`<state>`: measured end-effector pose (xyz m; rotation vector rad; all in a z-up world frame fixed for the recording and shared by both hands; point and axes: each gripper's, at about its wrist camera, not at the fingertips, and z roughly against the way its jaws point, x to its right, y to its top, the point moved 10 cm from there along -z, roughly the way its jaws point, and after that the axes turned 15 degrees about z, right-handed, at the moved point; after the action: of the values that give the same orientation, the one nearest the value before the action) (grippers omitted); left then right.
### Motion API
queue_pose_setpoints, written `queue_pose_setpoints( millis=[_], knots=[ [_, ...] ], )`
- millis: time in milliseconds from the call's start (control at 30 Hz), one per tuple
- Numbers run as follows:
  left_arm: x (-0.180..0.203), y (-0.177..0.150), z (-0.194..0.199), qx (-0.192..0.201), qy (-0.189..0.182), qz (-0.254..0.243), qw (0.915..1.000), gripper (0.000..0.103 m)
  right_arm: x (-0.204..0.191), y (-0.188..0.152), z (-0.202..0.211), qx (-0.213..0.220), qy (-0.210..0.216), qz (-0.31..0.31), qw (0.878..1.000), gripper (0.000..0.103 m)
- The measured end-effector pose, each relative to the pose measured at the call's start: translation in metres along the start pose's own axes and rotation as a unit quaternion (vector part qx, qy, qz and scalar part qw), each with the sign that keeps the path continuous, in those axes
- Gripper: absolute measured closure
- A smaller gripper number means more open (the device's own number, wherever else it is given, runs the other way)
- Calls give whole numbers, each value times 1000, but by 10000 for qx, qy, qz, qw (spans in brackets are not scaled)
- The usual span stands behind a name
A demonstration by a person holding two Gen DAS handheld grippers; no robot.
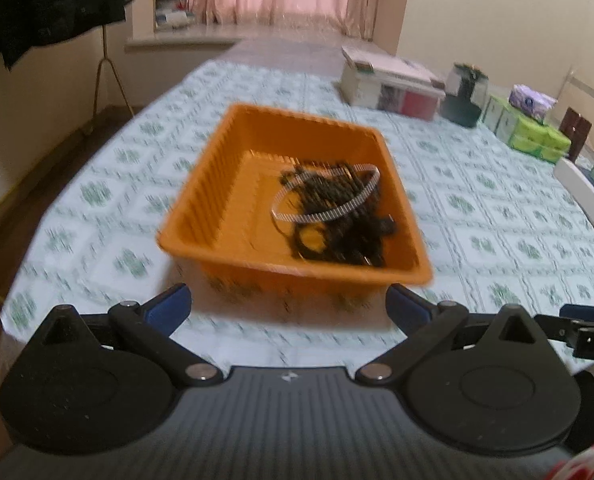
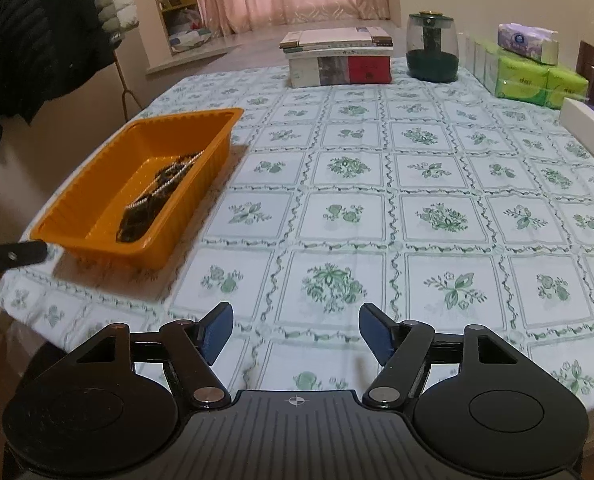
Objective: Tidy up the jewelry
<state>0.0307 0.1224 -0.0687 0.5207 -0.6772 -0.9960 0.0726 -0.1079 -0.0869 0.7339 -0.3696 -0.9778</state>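
An orange plastic tray (image 1: 217, 184) sits on the table and holds a pile of dark jewelry (image 1: 345, 220) with a white beaded bracelet (image 1: 329, 200) lying on top. My left gripper (image 1: 289, 304) is open and empty, just in front of the tray's near wall. In the right wrist view the tray (image 2: 97, 184) is at the left with the jewelry (image 2: 157, 192) inside. My right gripper (image 2: 295, 334) is open and empty above the tablecloth, well to the right of the tray. One tip of the left gripper (image 2: 13, 258) shows at the tray's near corner.
A green-patterned tablecloth (image 2: 377, 200) covers the table. At the far end are stacked books (image 2: 339, 56), a dark green jar (image 2: 431, 46), tissue packs (image 2: 529, 64) and a white box (image 2: 589, 128). Dark jackets (image 2: 37, 32) hang on a rack at the left.
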Motion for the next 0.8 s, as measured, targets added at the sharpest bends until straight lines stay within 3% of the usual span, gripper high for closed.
queue_pose_setpoints(
  millis=[367,800],
  knots=[
    [28,-40,-13,-391,-69,-222,9990,1,-7,-19,2,-119,-72,-61,9999,32],
    [41,-59,-17,-423,181,-544,9975,1,-13,-21,3,-98,-129,10,9999,32]
  ],
)
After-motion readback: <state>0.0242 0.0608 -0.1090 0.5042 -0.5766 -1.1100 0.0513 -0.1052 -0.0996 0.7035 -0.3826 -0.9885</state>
